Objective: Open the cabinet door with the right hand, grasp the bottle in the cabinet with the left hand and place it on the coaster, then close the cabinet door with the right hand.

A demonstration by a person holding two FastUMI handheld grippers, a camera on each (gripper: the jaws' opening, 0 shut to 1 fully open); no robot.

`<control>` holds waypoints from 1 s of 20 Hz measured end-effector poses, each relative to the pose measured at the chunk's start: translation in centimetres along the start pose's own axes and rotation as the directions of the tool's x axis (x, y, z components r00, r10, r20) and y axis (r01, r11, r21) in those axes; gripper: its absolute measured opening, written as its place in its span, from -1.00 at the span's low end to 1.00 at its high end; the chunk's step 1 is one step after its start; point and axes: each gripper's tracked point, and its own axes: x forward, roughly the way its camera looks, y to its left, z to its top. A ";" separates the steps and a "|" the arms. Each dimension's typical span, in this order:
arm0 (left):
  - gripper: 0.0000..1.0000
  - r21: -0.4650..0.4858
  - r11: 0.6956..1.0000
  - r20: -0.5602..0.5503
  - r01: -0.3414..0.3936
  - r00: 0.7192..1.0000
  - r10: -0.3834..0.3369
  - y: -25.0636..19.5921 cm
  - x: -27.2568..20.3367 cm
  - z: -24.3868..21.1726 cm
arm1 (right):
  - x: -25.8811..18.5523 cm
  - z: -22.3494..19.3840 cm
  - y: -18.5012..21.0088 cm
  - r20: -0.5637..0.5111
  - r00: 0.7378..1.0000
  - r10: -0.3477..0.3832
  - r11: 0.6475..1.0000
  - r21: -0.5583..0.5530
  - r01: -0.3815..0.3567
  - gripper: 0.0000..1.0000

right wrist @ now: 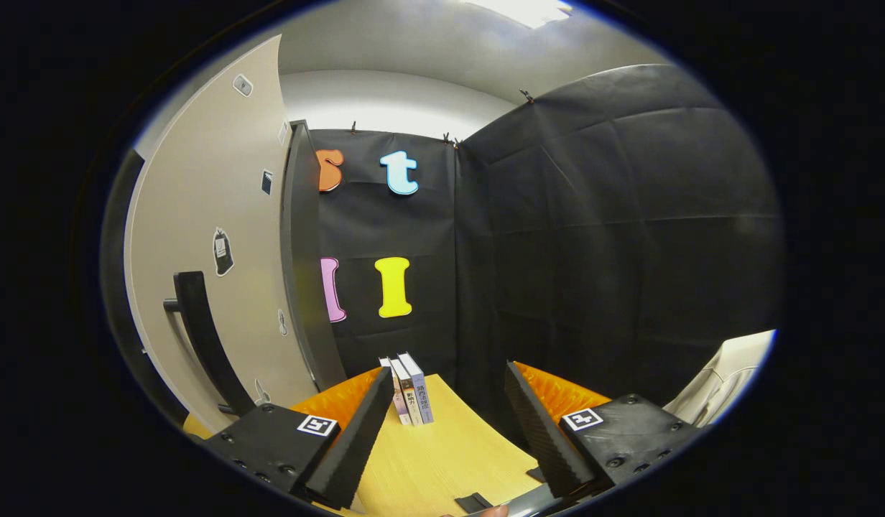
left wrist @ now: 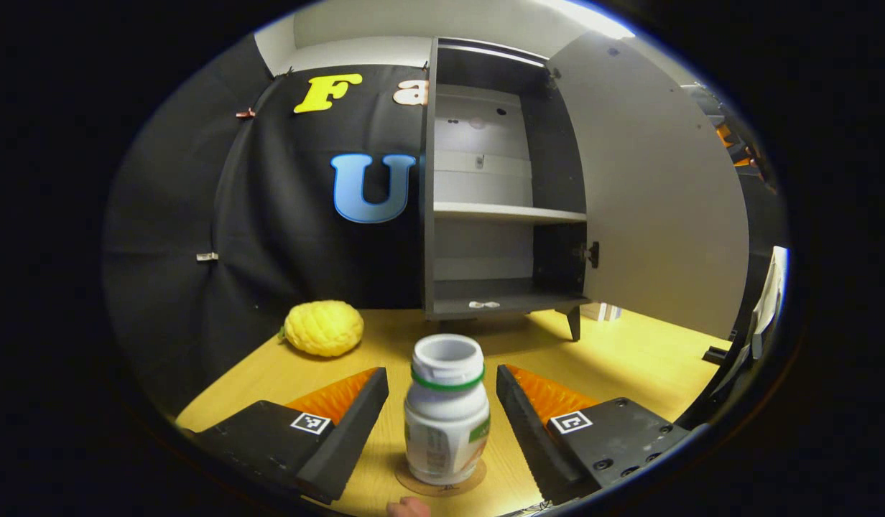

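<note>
A white bottle (left wrist: 446,416) with a green band stands upright on a round brown coaster (left wrist: 477,477) on the yellow table. My left gripper (left wrist: 442,424) is open, its fingers on either side of the bottle and apart from it. Behind stands the grey cabinet (left wrist: 485,215), its door (left wrist: 651,187) swung wide to the right and its shelves bare. In the right gripper view the door's outer face (right wrist: 205,237) with its black handle (right wrist: 202,337) is close on the left. My right gripper (right wrist: 442,431) is open and holds nothing, just right of that handle.
A yellow bumpy fruit (left wrist: 323,328) lies on the table left of the cabinet. A few upright books (right wrist: 408,398) stand at the table's far edge in the right gripper view. A small white item (left wrist: 483,304) lies on the cabinet floor.
</note>
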 end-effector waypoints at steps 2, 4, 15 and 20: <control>0.90 -0.022 1.000 0.002 -0.022 1.000 0.022 -0.2 0.0 2.4 | 0.1 0.1 1.0 0.003 1.000 0.024 1.000 -0.005 -0.024 0.95; 0.91 -0.052 0.997 0.002 -0.050 0.999 0.050 -0.4 -0.4 5.3 | 0.2 0.3 1.8 0.007 0.999 0.048 0.999 -0.015 -0.048 0.95; 0.90 -0.019 0.992 0.079 -0.128 0.988 0.129 -1.5 -1.7 22.2 | -0.2 0.9 4.7 -0.007 0.989 0.148 0.986 0.082 -0.147 0.95; 0.90 -0.075 0.992 0.107 -0.097 0.989 0.104 -2.7 -2.1 26.2 | -1.0 0.2 6.7 -0.027 0.978 0.206 0.978 0.042 -0.205 0.95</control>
